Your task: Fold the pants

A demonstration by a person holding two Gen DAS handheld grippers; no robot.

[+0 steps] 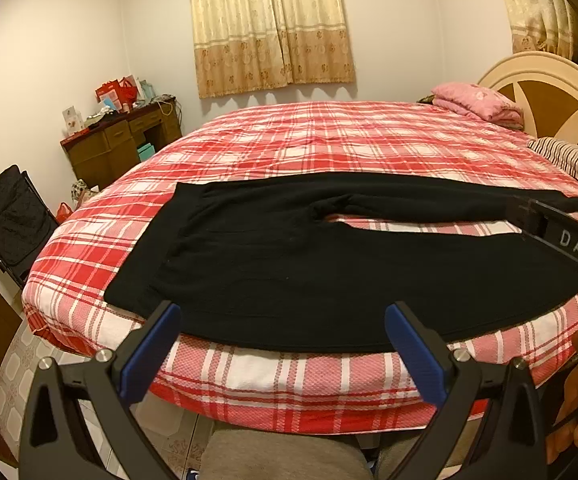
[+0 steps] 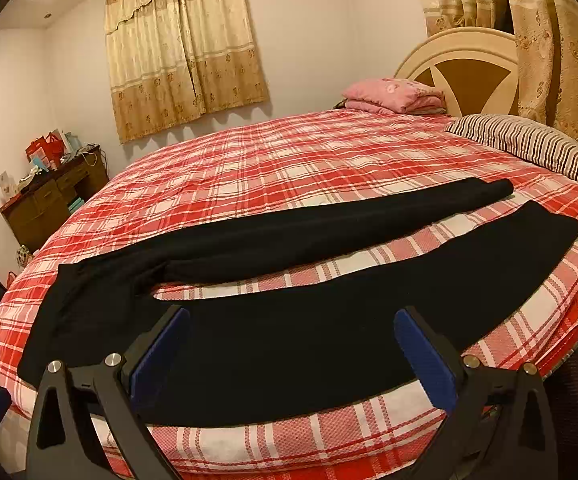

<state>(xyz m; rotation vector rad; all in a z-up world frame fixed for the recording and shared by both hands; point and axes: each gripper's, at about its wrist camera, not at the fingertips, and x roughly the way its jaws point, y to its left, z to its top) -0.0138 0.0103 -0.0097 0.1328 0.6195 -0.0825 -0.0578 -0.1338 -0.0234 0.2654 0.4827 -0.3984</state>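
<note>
Black pants (image 1: 289, 256) lie flat on the round bed (image 1: 289, 140), waistband to the left and both legs spread to the right. They also show in the right wrist view (image 2: 289, 320). My left gripper (image 1: 283, 344) is open and empty, hovering at the bed's near edge in front of the seat of the pants. My right gripper (image 2: 291, 354) is open and empty, over the near leg. The right gripper's black body (image 1: 569, 240) shows at the right of the left wrist view, above the leg ends.
The bed has a red plaid sheet (image 2: 289, 160). A folded pink blanket (image 2: 393, 96), a striped pillow (image 2: 529, 144) and a cream headboard (image 2: 461, 68) are at the far right. A brown desk (image 1: 125, 144) and a black chair (image 1: 9, 216) stand left.
</note>
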